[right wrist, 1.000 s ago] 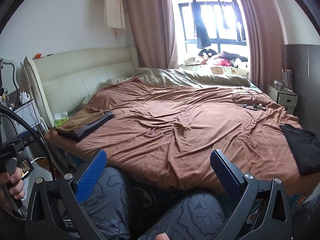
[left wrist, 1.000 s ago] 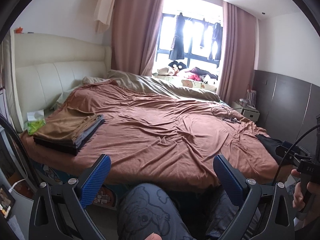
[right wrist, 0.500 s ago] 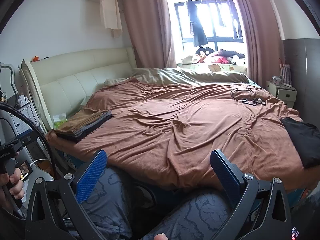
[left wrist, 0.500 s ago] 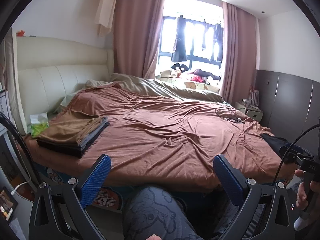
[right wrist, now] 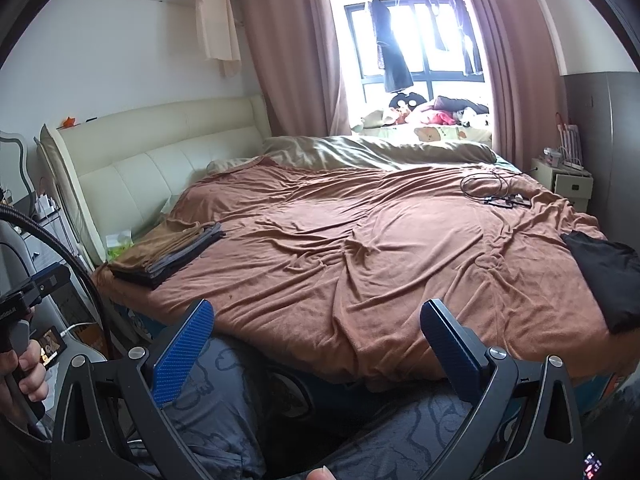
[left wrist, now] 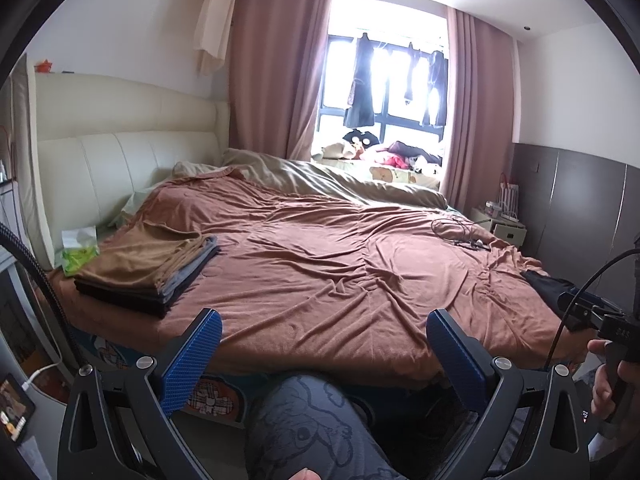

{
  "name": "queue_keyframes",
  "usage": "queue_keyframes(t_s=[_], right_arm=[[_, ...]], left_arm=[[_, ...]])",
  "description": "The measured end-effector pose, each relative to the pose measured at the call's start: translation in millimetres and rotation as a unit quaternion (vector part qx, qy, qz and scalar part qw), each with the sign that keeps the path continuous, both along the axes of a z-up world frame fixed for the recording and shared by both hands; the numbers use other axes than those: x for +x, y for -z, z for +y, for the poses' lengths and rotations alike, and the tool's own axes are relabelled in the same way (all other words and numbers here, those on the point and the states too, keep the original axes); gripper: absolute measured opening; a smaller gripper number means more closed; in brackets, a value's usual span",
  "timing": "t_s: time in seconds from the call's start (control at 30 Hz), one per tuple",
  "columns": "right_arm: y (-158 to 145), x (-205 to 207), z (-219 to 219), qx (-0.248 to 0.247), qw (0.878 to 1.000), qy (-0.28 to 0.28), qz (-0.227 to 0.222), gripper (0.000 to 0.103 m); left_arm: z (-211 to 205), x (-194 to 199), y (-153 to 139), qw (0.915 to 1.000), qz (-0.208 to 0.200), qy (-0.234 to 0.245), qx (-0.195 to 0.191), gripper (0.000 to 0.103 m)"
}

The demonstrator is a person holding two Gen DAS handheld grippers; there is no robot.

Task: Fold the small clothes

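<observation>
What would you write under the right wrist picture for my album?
Open right hand-held gripper facing a brown bed, folded clothes stack at its left edge, one black garment waiting on the right.

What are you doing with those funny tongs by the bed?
A person is folding small clothes on the bed. Right now both the left tongs and the right tongs are open and hold nothing. A stack of folded clothes sits near the headboard. One black garment lies at the other end of the bed, not yet folded.
</observation>
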State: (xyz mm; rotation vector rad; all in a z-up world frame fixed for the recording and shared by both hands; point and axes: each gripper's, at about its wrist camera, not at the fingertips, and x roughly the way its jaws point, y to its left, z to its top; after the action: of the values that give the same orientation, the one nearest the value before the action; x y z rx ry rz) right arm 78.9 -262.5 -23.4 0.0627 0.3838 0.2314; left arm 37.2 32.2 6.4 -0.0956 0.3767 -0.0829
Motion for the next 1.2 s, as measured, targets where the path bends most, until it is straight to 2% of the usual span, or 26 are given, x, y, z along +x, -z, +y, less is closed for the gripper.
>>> queue_keyframes(t_s=[0.17,0.5,1.2], right_arm=[[-3.7,-1.8,-0.9,-0.006,1.0,0.0,-0.003,0.103],[-0.5,0.4,-5.1,0.008,1.0,0.007,0.001,0.103],[-0.7,-1.1,-4.5,0.002,1.0,0.007,0.002,0.103]], left_arm=[[-2.4,-4.9,-2.8,0.9999,-0.011,0.001,-0.001,0.103],[-4.9,-4.8,-1.7,1.0,-0.005,0.002,0.005,0.103],[-5.1,-6.9,-0.3,1.0,-0.005,-0.001,0.0,0.103]])
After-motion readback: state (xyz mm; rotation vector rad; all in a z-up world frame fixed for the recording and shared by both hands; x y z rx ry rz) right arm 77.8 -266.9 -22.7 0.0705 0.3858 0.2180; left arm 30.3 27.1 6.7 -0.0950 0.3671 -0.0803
